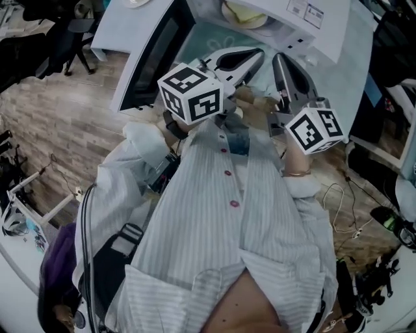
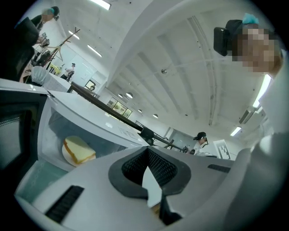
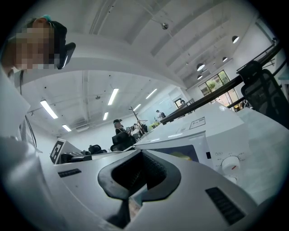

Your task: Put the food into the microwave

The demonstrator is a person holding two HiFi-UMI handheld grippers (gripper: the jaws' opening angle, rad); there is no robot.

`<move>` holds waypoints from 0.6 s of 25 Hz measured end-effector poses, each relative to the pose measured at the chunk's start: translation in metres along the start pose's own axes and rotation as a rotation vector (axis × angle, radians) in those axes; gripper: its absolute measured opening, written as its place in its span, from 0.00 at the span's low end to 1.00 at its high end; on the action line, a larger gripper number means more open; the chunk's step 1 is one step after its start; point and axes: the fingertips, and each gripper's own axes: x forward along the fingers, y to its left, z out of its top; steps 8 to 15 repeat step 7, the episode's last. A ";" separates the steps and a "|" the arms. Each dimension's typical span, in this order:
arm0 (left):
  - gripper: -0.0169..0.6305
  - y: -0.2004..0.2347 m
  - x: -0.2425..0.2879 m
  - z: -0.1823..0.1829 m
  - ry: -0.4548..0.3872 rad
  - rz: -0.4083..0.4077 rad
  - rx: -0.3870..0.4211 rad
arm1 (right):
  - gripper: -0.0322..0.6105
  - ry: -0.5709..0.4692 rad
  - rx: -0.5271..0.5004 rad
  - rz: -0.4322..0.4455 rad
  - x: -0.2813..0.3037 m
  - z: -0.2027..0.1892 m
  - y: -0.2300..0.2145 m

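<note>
In the open microwave (image 1: 328,39), the food (image 2: 79,150) was seen lying on a plate (image 2: 67,156).
Just before it, the left gripper (image 1: 257,54) and right gripper (image 1: 279,58) were held side by side, each with jaws pressed together and nothing pinched; the door (image 1: 146,62) was swung wide.

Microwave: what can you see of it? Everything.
The microwave is a white box on a pale green table. Its door, with a dark window, stands swung wide open on the left side. Inside, a pale slice of food lies on a white plate. A round dial sits on the right-hand panel, and there is a printed label on top.
</note>
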 end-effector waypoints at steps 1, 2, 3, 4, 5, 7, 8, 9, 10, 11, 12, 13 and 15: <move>0.04 0.000 0.000 -0.001 0.014 -0.009 0.011 | 0.10 0.001 -0.003 -0.001 0.000 0.000 0.000; 0.04 0.001 0.001 -0.001 0.028 -0.018 0.017 | 0.10 0.000 -0.005 -0.003 -0.001 0.000 -0.001; 0.04 0.002 0.001 0.000 0.039 -0.025 0.018 | 0.10 -0.001 -0.005 -0.007 -0.001 0.000 -0.001; 0.04 0.004 0.001 0.000 0.048 -0.030 0.018 | 0.10 -0.001 -0.004 -0.011 0.000 0.000 -0.001; 0.04 0.006 0.000 0.002 0.055 -0.032 0.019 | 0.10 -0.001 -0.002 -0.014 0.000 0.000 0.000; 0.04 0.010 -0.003 0.005 0.065 -0.034 0.021 | 0.10 0.000 0.003 -0.018 0.001 0.000 0.003; 0.04 0.010 -0.003 0.005 0.065 -0.034 0.021 | 0.10 0.000 0.003 -0.018 0.001 0.000 0.003; 0.04 0.010 -0.003 0.005 0.065 -0.034 0.021 | 0.10 0.000 0.003 -0.018 0.001 0.000 0.003; 0.04 0.010 -0.003 0.005 0.065 -0.034 0.021 | 0.10 0.000 0.003 -0.018 0.001 0.000 0.003; 0.04 0.010 -0.003 0.005 0.065 -0.034 0.021 | 0.10 0.000 0.003 -0.018 0.001 0.000 0.003; 0.04 0.010 -0.003 0.005 0.065 -0.034 0.021 | 0.10 0.000 0.003 -0.018 0.001 0.000 0.003; 0.04 0.010 -0.003 0.005 0.065 -0.034 0.021 | 0.10 0.000 0.003 -0.018 0.001 0.000 0.003; 0.04 0.010 -0.003 0.005 0.065 -0.034 0.021 | 0.10 0.000 0.003 -0.018 0.001 0.000 0.003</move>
